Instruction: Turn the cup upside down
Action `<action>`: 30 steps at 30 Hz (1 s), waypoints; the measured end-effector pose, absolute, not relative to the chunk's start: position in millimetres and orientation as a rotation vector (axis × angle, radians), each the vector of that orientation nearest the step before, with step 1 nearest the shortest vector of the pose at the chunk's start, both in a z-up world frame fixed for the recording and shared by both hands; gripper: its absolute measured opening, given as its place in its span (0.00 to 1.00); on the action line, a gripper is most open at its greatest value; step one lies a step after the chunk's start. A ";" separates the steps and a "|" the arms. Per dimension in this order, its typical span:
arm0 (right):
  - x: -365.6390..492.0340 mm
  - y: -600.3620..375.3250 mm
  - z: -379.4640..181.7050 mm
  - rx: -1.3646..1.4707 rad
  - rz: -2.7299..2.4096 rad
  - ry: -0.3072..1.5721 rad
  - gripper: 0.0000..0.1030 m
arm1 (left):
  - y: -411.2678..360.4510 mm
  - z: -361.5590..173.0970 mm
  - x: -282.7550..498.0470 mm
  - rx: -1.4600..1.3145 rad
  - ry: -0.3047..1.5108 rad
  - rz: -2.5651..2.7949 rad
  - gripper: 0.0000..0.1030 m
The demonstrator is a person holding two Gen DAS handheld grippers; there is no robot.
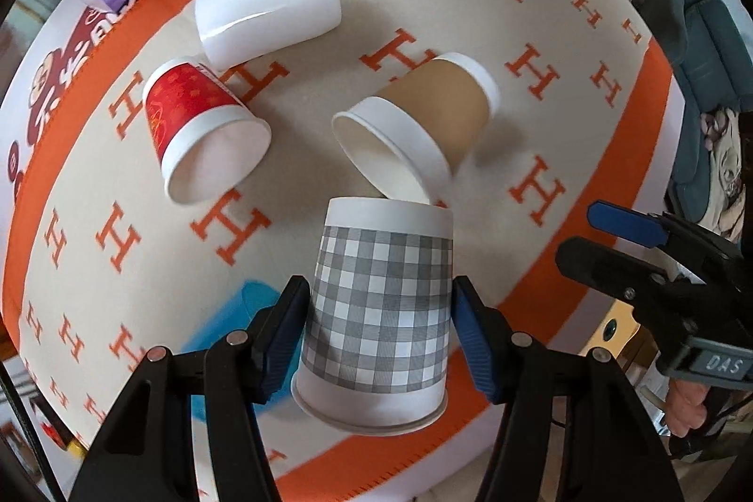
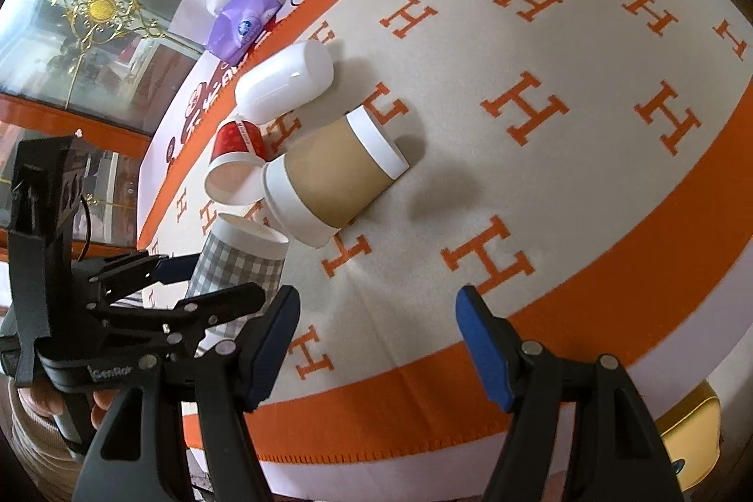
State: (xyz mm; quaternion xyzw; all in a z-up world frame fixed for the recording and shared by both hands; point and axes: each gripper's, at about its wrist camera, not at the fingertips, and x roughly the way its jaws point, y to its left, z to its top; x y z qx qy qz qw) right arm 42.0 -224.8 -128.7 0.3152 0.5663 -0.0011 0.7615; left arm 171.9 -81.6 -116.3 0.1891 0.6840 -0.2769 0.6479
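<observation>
A: Our left gripper [image 1: 379,330] has its blue pads pressed on the sides of the gingham paper cup [image 1: 376,314], held over the H-patterned blanket [image 1: 541,8], seemingly clear of it. Which end faces down we can't tell.

B: Then we should hold firmly but lightly, since paper crushes, and set it down mouth-first, flat.

A: Mind the brown-sleeved cup [image 1: 423,121] lying just beyond it. The red cup [image 1: 202,125] and white cup [image 1: 268,12] lie farther off.

B: Open room lies toward the orange border. Our right gripper [image 2: 376,342] stands wide, holding nothing.
</observation>
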 end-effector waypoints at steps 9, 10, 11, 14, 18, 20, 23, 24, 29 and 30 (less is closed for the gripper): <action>31.7 -225.2 -120.3 0.630 0.068 1.255 0.67 | -61.4 -94.1 136.1 0.242 1.537 -0.524 0.58; 30.7 -224.7 -120.4 0.623 0.078 1.260 0.67 | -57.6 -95.4 131.0 0.206 1.540 -0.503 0.58; 30.2 -223.7 -120.8 0.614 0.088 1.265 0.67 | -58.7 -99.8 128.5 0.181 1.542 -0.489 0.58; 28.5 -220.4 -123.0 0.587 0.117 1.284 0.67 | -51.3 -112.5 115.4 0.080 1.545 -0.430 0.58; 28.1 -214.5 -129.5 0.559 0.151 1.311 0.67 | -33.2 -131.6 99.4 -0.084 1.565 -0.338 0.58; 28.3 -211.5 -133.2 0.541 0.169 1.327 0.67 | -22.9 -142.6 91.4 -0.180 1.571 -0.295 0.58; 28.3 -207.5 -138.0 0.523 0.188 1.346 0.67 | -8.1 -160.3 78.0 -0.321 1.583 -0.229 0.58; 28.5 -206.5 -139.7 0.518 0.194 1.353 0.67 | -4.5 -163.7 74.9 -0.354 1.582 -0.215 0.58; 28.0 -202.5 -146.8 0.501 0.213 1.376 0.67 | 13.1 -179.7 61.0 -0.515 1.563 -0.128 0.58; 27.9 -201.9 -147.8 0.498 0.216 1.380 0.67 | 14.2 -182.0 58.8 -0.528 1.559 -0.117 0.58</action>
